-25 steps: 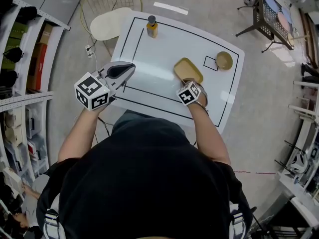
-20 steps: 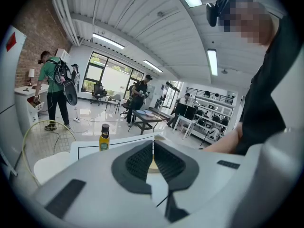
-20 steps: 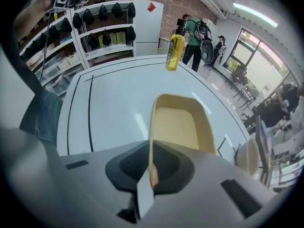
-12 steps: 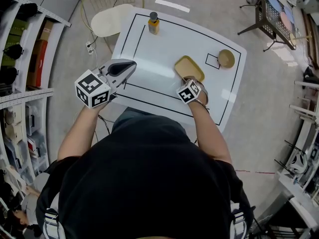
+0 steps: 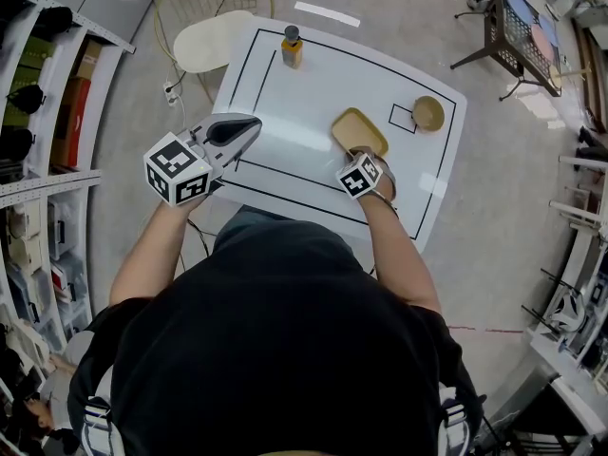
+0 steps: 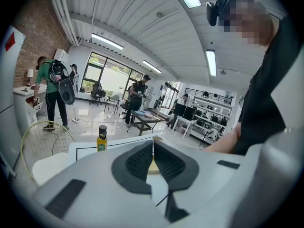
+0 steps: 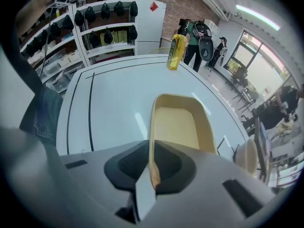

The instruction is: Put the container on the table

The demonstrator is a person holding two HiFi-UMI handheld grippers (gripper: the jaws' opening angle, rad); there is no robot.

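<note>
A shallow yellow rectangular container [image 5: 359, 131] lies over the white table [image 5: 304, 93], right of centre. My right gripper [image 5: 367, 158] is shut on its near rim; in the right gripper view the container [image 7: 178, 125] runs away from the jaws and its edge is pinched between the dark pads [image 7: 126, 165]. My left gripper [image 5: 239, 131] is held above the table's left edge with its jaws pressed together and nothing between them. Through the left gripper view the shut pads [image 6: 142, 161] hide most of the table.
A yellow oil bottle with a dark cap [image 5: 291, 49] stands at the table's far left corner. A small round tan bowl [image 5: 427, 114] sits at the far right beside a small black square outline. A chair [image 5: 214, 41] stands beyond the table, shelves [image 5: 47, 160] at left.
</note>
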